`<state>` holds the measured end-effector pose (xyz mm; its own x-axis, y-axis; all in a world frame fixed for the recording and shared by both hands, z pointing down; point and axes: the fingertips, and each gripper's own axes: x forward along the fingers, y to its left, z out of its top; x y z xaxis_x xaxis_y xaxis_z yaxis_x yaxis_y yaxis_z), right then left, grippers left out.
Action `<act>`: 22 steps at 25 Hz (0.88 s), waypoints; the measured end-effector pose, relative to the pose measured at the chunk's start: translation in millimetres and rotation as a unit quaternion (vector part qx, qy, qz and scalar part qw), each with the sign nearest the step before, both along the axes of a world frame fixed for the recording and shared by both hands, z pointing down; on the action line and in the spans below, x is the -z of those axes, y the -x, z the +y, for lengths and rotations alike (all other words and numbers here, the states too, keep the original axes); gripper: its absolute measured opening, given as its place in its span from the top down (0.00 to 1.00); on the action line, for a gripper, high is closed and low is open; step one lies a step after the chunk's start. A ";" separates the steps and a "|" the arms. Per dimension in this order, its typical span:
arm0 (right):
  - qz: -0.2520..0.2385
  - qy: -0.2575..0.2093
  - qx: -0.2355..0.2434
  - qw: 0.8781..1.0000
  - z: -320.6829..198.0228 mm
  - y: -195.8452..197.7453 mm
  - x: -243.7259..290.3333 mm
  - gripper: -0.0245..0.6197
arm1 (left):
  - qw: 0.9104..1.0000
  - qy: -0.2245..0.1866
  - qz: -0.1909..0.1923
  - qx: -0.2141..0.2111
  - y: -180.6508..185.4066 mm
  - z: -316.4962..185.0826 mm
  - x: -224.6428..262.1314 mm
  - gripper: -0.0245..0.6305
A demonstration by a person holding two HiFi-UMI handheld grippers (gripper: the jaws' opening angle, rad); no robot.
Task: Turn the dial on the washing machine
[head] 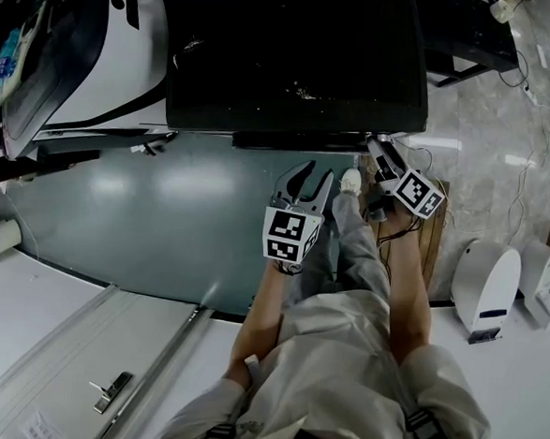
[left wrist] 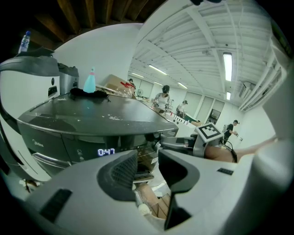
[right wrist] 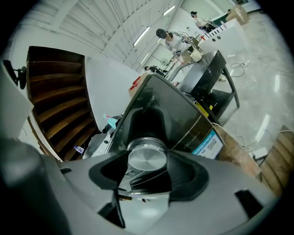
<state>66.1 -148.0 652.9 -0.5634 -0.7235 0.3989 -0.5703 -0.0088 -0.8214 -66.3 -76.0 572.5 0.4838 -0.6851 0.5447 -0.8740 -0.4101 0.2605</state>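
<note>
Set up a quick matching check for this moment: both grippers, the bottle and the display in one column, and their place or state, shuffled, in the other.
1. right gripper
2. left gripper
3. blue bottle
4. display

A. on top of the washing machine
B. jaws apart, nothing between them
C. lit, showing digits
D. closed on the silver dial

Pairs: 1-D, 2-B, 3-A, 4-C

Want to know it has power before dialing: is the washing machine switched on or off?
On: the washing machine has a lit display showing 0:47 on its front panel, seen in the left gripper view.
</note>
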 end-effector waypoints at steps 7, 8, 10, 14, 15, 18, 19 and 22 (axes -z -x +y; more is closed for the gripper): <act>-0.048 0.007 -0.016 0.999 -0.2 -0.4 -0.1 0.55 | 1.000 0.000 0.001 -0.006 -3.5 -0.1 -0.4 0.74; -0.053 0.008 -0.018 0.998 -0.2 -0.5 -0.1 0.55 | 1.000 0.000 0.001 -0.006 -3.8 -0.1 -0.4 0.74; -0.065 0.009 -0.022 0.998 0.0 -0.7 -0.4 0.55 | 1.000 0.001 0.001 -0.007 -4.1 0.3 -0.9 0.74; -0.082 0.009 -0.026 0.996 -0.8 -0.7 -0.5 0.55 | 1.000 0.002 0.001 -0.008 -4.6 0.6 -1.7 0.74; -0.086 0.010 -0.027 0.996 -1.0 -0.7 -0.6 0.55 | 1.000 0.002 0.001 -0.009 -5.1 0.7 -1.9 0.74; -0.102 0.013 -0.031 0.994 -0.3 -1.0 -0.8 0.55 | 1.000 0.003 0.001 -0.010 -6.6 1.4 -2.6 0.74; -0.107 0.013 -0.031 0.994 -0.1 -0.8 -0.6 0.55 | 1.000 0.003 0.001 -0.011 -6.8 1.6 -2.8 0.74; -0.120 0.015 -0.034 0.992 0.4 -0.7 -0.4 0.55 | 1.000 0.004 0.002 -0.013 -7.7 2.1 -3.6 0.74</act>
<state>66.8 -147.6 653.4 -0.5944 -0.7533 0.2815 -0.3559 -0.0675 -0.9321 -58.5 -73.9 576.2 0.5026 -0.6682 0.5486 -0.8626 -0.4297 0.2669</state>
